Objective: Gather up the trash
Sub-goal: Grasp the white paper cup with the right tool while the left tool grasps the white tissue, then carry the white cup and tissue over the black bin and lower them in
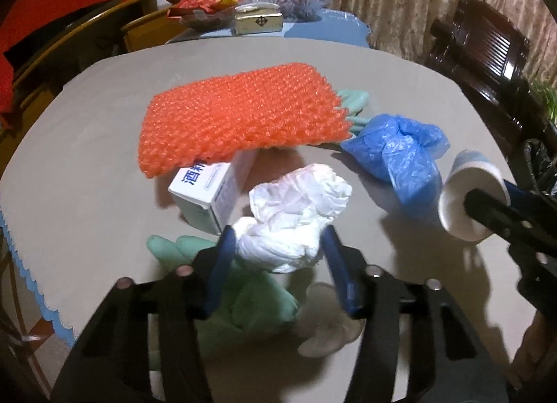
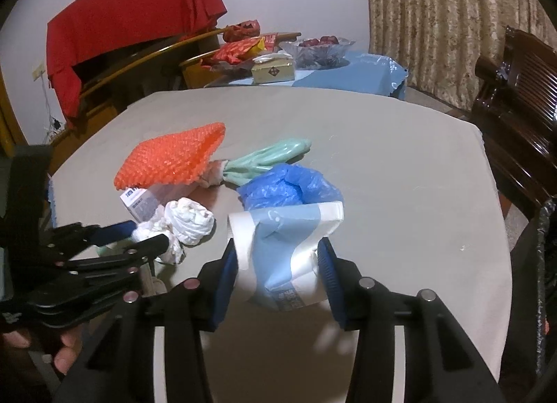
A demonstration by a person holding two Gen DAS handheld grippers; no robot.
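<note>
White and crumpled, a plastic bag (image 1: pixel 296 218) sits clamped between the blue pads of the left gripper (image 1: pixel 278 246), low over the grey counter (image 1: pixel 87 159). To its right, the right gripper (image 2: pixel 278 257) is closed on a blue-and-white paper cup (image 2: pixel 285 250), squeezing its sides so the wall buckles; in the left wrist view the cup's open mouth faces the camera.

More trash lies on the counter beyond. A small white box (image 1: pixel 209 194) with blue print stands just behind the white bag, its far end tucked under an orange sheet of bubble wrap (image 1: pixel 240 114). A crumpled blue plastic bag (image 1: pixel 397 152) lies to the right of the white one, near the cup. One green rubber glove (image 2: pixel 268 159) stretches out from under the wrap's far edge; another green glove (image 1: pixel 243 295) lies beneath the left gripper.

Behind the counter, a second table with a blue cloth (image 2: pixel 365 72) carries red snack packets (image 2: pixel 240 48), a gold box (image 2: pixel 273 70) and a glass bowl (image 2: pixel 316 48).
</note>
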